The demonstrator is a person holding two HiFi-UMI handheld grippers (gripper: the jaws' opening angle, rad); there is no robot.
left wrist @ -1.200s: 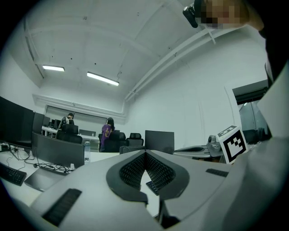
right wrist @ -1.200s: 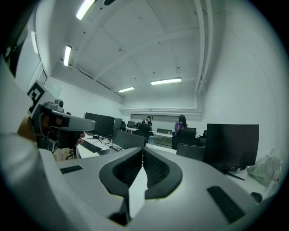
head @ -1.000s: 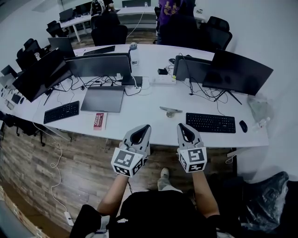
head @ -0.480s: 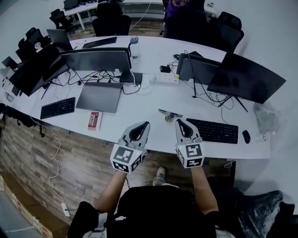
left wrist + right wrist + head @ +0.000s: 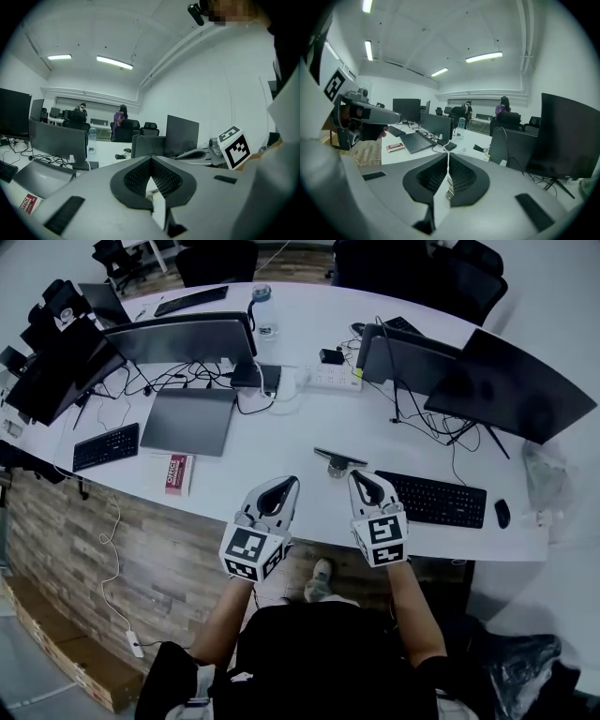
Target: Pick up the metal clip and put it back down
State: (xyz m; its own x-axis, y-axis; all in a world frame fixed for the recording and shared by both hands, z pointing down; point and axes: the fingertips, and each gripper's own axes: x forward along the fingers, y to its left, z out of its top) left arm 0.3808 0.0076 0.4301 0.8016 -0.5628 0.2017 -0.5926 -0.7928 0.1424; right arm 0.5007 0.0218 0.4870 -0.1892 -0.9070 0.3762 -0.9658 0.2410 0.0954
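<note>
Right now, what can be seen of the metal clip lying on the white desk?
The metal clip shows small in the head view. It is a dull grey, metallic-looking piece with a long flat strip on top and a shorter, rounder part beneath. It lies on the white desk, left of the black keyboard and a little beyond the tip of the right gripper. Nothing but the desk touches it. Finer detail is too small to tell.

metal clip [image 5: 339, 461] on desk [image 5: 281, 444] — keyboard [image 5: 433, 499] beside, right
</note>
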